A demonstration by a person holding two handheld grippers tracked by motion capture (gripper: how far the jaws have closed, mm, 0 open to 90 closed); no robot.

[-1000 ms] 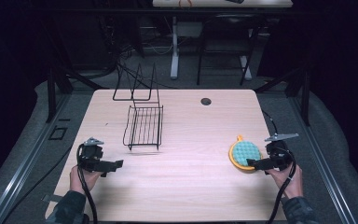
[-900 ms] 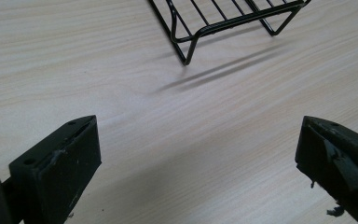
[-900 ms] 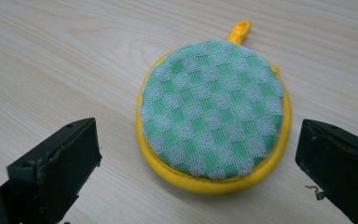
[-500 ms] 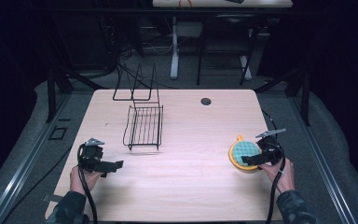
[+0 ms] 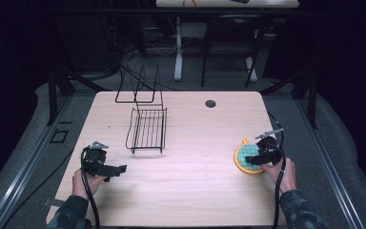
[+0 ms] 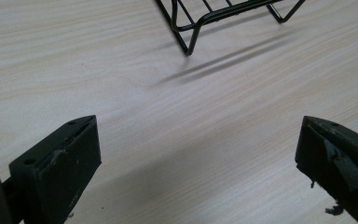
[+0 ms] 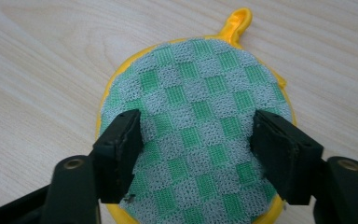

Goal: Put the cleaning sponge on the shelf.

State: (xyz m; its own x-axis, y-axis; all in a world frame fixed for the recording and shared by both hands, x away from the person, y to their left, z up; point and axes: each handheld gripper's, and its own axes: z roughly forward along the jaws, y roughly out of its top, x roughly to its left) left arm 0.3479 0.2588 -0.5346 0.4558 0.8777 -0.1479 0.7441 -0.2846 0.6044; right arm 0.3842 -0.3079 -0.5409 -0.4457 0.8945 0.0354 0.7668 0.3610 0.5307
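Right gripper view: right gripper (image 7: 193,144) sits w/ jaws apart over the green-checked pad (image 7: 193,116) lying flat at the table's (image 5: 200,191) right side, while left gripper (image 6: 200,163), jaws wide, hangs over bare wood near the wire rack (image 5: 147,129).

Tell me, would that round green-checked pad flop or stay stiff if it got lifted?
Probably floppy: the pot holder looks like knitted cloth with a yellow fabric rim, lying flat on the table. Likely light, being thin. Its textured weave should grip rather than slip between the right tool's open jaws, and a flat disc won't roll.
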